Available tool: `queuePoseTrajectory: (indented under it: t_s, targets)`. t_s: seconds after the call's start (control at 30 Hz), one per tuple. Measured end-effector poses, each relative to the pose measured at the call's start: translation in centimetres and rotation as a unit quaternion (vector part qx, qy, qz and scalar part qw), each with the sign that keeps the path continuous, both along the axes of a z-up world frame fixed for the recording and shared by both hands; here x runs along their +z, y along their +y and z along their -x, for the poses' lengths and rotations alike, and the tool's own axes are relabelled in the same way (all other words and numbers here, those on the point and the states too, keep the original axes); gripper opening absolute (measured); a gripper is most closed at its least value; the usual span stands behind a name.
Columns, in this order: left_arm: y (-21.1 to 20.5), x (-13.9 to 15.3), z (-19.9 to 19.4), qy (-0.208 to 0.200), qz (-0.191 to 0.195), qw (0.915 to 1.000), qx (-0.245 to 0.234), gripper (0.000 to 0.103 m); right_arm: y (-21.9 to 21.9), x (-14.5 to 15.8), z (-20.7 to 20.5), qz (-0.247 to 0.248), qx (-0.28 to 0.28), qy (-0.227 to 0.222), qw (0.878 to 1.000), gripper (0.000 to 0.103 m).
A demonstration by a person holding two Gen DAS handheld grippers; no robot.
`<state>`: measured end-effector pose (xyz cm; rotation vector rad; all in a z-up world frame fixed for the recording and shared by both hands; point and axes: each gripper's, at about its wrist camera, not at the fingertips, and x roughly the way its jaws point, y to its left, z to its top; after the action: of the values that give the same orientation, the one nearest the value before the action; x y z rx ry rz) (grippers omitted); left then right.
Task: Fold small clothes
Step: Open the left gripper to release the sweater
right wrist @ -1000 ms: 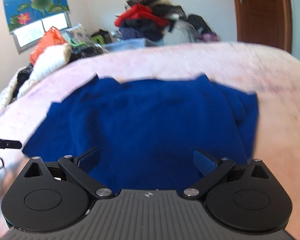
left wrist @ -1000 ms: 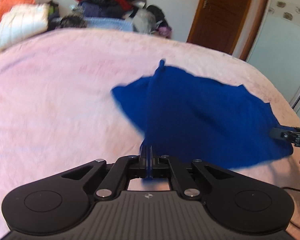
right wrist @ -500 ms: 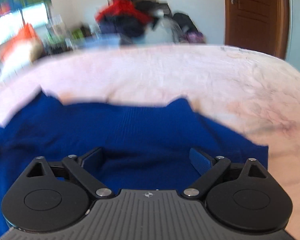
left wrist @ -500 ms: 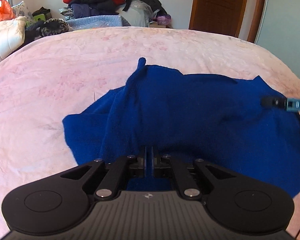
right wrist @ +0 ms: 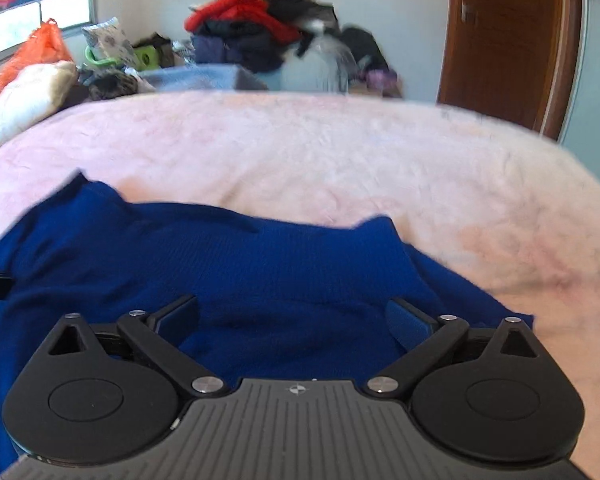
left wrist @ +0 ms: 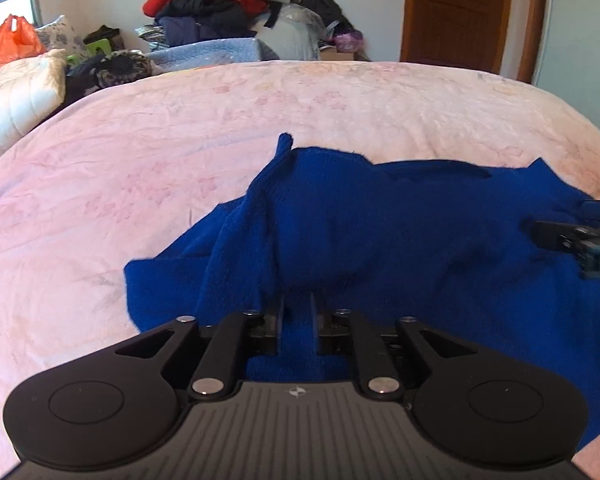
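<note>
A dark blue knitted garment (left wrist: pixel 380 236) lies spread on the pink bed cover (left wrist: pixel 140 168), with a raised fold running up its left part. It also shows in the right wrist view (right wrist: pixel 260 264). My left gripper (left wrist: pixel 297 312) is low over the garment's near edge, its jaws a small way apart with blue cloth showing between them. My right gripper (right wrist: pixel 292 316) is wide open and empty above the garment's near right part. Its fingers (left wrist: pixel 560 236) reach into the left wrist view from the right.
The pink bed cover (right wrist: pixel 340 160) stretches far beyond the garment. A pile of red and dark clothes (left wrist: pixel 212 4) stands behind the bed. White quilted bedding (left wrist: pixel 16 96) and an orange bag (left wrist: pixel 8 44) lie at the back left. A brown door (left wrist: pixel 460 12) is at the back right.
My left gripper's jaws have parted from shut on the cloth to a small gap. The garment has settled flat on the bed. My right gripper stays open over it.
</note>
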<state>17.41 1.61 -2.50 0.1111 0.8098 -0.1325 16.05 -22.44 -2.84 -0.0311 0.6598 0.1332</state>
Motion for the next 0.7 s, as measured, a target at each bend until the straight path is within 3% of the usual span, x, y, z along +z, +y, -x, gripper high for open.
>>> queuePoseTrajectory:
  t_s: [0.1, 0.17, 0.2, 0.23, 0.5, 0.6, 0.7]
  targets:
    - [-0.2, -0.1, 1.1, -0.010, 0.001, 0.9999, 0.007, 0.033, 2.0, -0.2, 2.4, -0.003, 0.032, 0.005, 0.999, 0.102]
    - [-0.3, -0.2, 2.0, -0.015, 0.001, 0.9999, 0.008, 0.057, 2.9, -1.0, 3.4, 0.015, 0.029, 0.013, 0.999, 0.102]
    - [-0.4, -0.3, 2.3, -0.020, 0.002, 0.9998, 0.009, 0.076, 3.2, -1.4, 3.8, 0.024, 0.024, 0.016, 0.999, 0.103]
    - [-0.5, -0.5, 2.7, -0.026, 0.003, 0.9996, 0.009, 0.083, 3.3, -1.9, 4.1, 0.030, 0.019, 0.018, 0.999, 0.103]
    - [-1.7, -2.1, 4.0, -0.053, -0.028, 0.9980, 0.016, 0.085, 3.1, -3.4, 5.4, 0.020, -0.002, -0.012, 1.000, 0.103]
    - [-1.8, -2.5, 4.2, -0.068, -0.031, 0.9970, 0.023, 0.090, 3.0, -3.4, 5.4, 0.016, -0.002, -0.013, 1.000, 0.103]
    - [-2.1, -3.1, 4.6, -0.092, -0.046, 0.9941, 0.035, 0.102, 2.9, -3.4, 5.5, 0.015, -0.002, -0.014, 1.000, 0.103]
